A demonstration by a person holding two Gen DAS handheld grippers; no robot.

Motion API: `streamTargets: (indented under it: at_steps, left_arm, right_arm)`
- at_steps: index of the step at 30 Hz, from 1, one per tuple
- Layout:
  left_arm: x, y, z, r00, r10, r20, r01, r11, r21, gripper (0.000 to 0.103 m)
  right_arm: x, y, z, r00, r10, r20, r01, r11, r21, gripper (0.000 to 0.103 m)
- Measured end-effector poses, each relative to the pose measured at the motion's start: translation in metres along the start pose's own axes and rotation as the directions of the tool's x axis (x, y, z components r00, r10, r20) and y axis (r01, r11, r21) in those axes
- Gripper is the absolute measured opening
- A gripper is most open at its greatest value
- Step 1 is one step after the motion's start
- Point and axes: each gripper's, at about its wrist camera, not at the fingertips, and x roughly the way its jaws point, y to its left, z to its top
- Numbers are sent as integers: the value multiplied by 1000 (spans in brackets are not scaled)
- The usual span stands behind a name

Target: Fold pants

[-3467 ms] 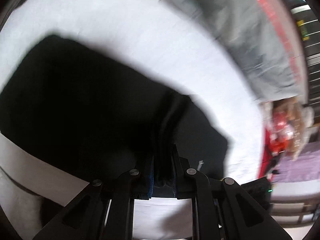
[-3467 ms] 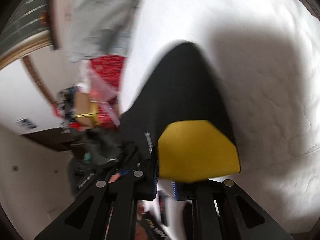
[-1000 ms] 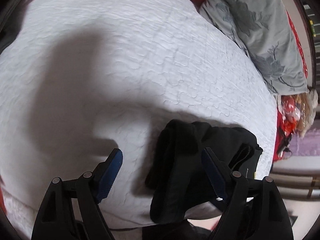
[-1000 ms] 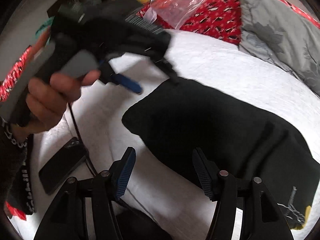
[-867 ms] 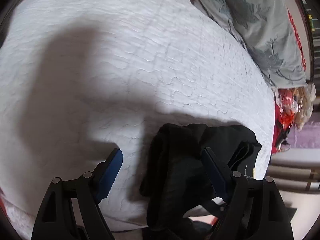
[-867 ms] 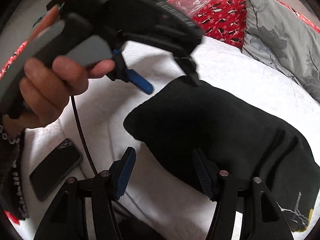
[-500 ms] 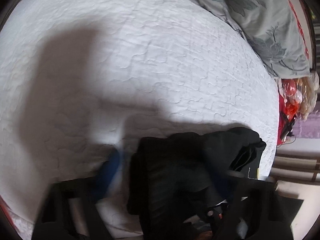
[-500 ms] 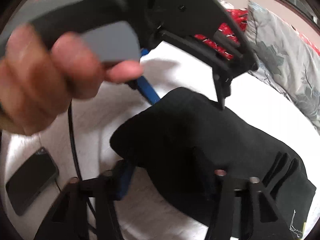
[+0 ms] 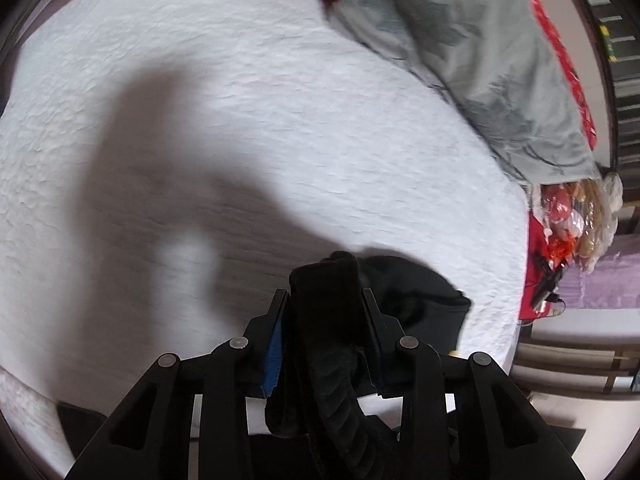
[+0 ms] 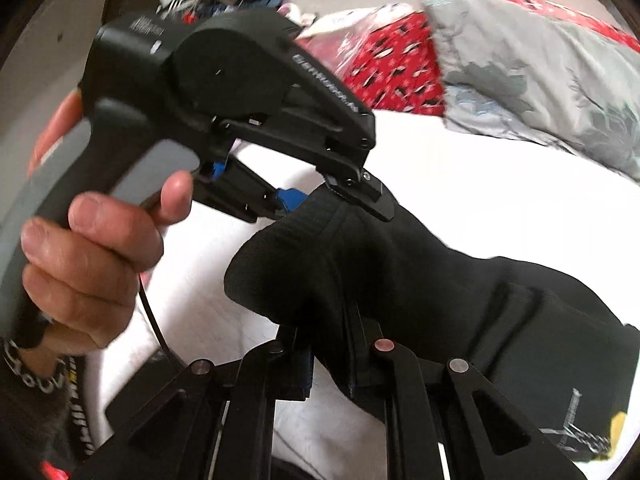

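Observation:
The black pants (image 10: 460, 292) lie partly folded on the white quilted bed (image 10: 480, 184), with a yellow patch and white print at the lower right. My left gripper (image 9: 325, 304) is shut on a thick folded edge of the pants (image 9: 324, 320). It also shows in the right wrist view (image 10: 332, 200), held by a hand and clamping the pants' near left end. My right gripper (image 10: 324, 332) is shut on the same end of the pants, just below the left one.
A grey floral pillow (image 9: 480, 80) and red patterned bedding (image 10: 392, 56) lie at the head of the bed. Clutter in plastic bags (image 9: 568, 224) sits past the bed's right edge. The white quilt (image 9: 200, 120) stretches ahead of the left gripper.
Both grippers were open above the pants a second ago. Both have closed on the near end of the pants, and that end is now lifted off the quilt.

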Motion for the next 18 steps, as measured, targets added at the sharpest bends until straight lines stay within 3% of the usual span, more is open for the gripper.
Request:
streamTargets:
  at_steps: [4, 10, 15, 18]
  left_arm:
    - [9, -53, -14, 1000, 7, -2, -7, 998, 60, 33]
    - [72, -142, -39, 996, 68, -57, -59, 986, 157, 34]
    - [132, -195, -58, 980, 187, -65, -167, 958, 232, 42]
    - [145, -212, -66, 976, 208, -68, -186, 952, 243, 50]
  right_arm:
    - [-36, -35, -1, 999, 20, 36, -23, 995, 93, 12]
    - [-86, -122, -29, 998, 21, 60, -40, 942, 332, 13]
    - [-108, -205, -79, 1000, -17, 24, 1, 835, 551, 16]
    - [-112, -240, -106, 1000, 0, -6, 4, 761, 649, 19]
